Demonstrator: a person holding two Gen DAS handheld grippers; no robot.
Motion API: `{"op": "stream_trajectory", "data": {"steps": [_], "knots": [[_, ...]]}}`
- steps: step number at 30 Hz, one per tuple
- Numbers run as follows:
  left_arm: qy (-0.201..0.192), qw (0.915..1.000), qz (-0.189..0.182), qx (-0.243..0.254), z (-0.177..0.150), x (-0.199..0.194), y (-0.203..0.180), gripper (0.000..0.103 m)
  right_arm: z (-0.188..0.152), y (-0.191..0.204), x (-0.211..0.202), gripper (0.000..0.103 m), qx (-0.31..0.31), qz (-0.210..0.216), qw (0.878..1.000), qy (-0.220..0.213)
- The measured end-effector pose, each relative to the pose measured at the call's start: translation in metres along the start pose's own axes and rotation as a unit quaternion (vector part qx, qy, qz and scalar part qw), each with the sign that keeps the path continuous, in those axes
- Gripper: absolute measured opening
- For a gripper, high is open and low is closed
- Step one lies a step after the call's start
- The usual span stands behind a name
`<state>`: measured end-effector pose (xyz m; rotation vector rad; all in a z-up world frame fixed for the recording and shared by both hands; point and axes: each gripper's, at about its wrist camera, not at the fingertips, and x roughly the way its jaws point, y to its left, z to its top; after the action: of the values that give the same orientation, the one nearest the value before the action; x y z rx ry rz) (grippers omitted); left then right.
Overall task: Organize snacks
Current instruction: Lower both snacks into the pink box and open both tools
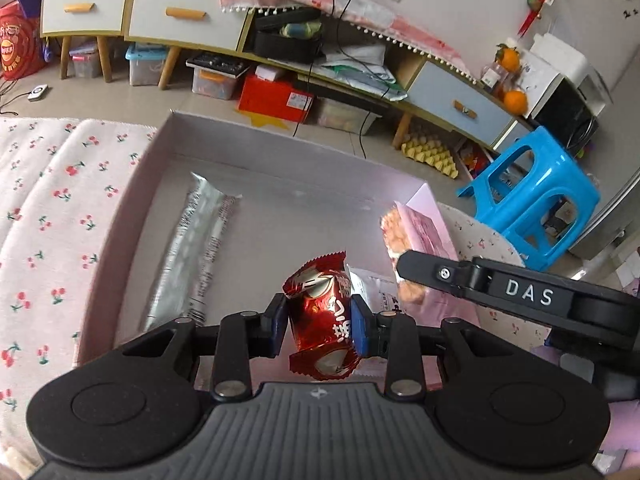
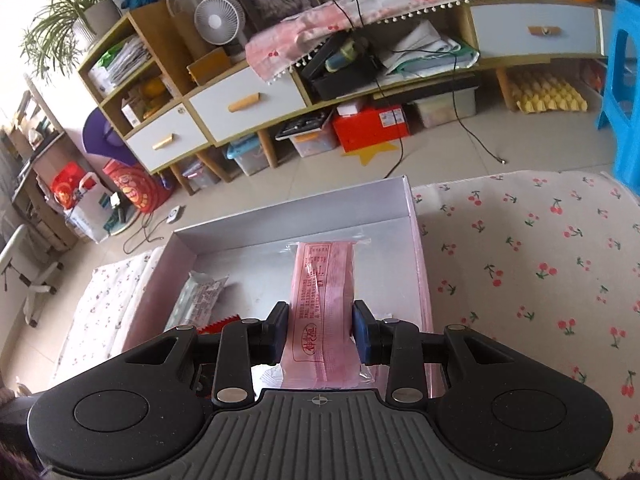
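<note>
My left gripper (image 1: 319, 326) is shut on a red foil snack packet (image 1: 320, 316) and holds it over the near part of a shallow pink box (image 1: 132, 200). A long silver snack pack (image 1: 196, 252) lies flat in the box's left half. My right gripper (image 2: 320, 330) is shut on a long pink snack pack (image 2: 324, 300) and holds it over the box's right side (image 2: 416, 240). The pink pack (image 1: 416, 236) and the right gripper's arm show at the right of the left wrist view. The silver pack (image 2: 200, 292) shows in the right wrist view too.
The box rests on a cherry-print cloth (image 1: 48, 208) (image 2: 540, 264). A white packet (image 1: 376, 292) lies in the box under the red one. Beyond are a tiled floor, a low cabinet (image 2: 248, 100) with storage bins, a red box (image 1: 276, 98) and a blue stool (image 1: 532, 196).
</note>
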<state>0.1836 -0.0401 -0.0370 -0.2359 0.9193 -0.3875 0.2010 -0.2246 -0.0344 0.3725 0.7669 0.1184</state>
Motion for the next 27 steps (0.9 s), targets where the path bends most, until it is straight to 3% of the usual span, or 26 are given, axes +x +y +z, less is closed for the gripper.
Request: {"op": "stream_trajectory", "data": {"steps": [16,18,20,22,26,27], "knots": [[0.007,0.9998,-0.019,0.004,-0.001,0.007,-0.003,0.032,0.002,-0.011,0.008,0.036,-0.007,-0.012,1.0,-0.019],[0.003,0.9998,-0.016,0.009,-0.001,0.004,-0.004,0.043,0.003,-0.012,0.006,0.036,-0.001,-0.013,1.0,-0.02],[0.001,0.9999,-0.011,0.012,0.0,0.004,-0.005,0.053,0.005,-0.014,0.005,0.045,0.009,-0.009,1.0,-0.015],[-0.003,0.9999,-0.009,0.014,0.0,0.002,-0.006,0.058,0.007,-0.016,0.001,0.053,0.021,-0.002,1.0,-0.015],[-0.005,0.9999,-0.003,0.016,0.0,-0.005,-0.008,0.071,0.01,-0.014,-0.009,0.056,0.02,0.001,1.0,-0.005],[-0.006,0.9998,-0.001,0.019,0.0,-0.006,-0.01,0.075,0.01,-0.013,-0.013,0.066,0.019,0.0,1.0,-0.006]]}}
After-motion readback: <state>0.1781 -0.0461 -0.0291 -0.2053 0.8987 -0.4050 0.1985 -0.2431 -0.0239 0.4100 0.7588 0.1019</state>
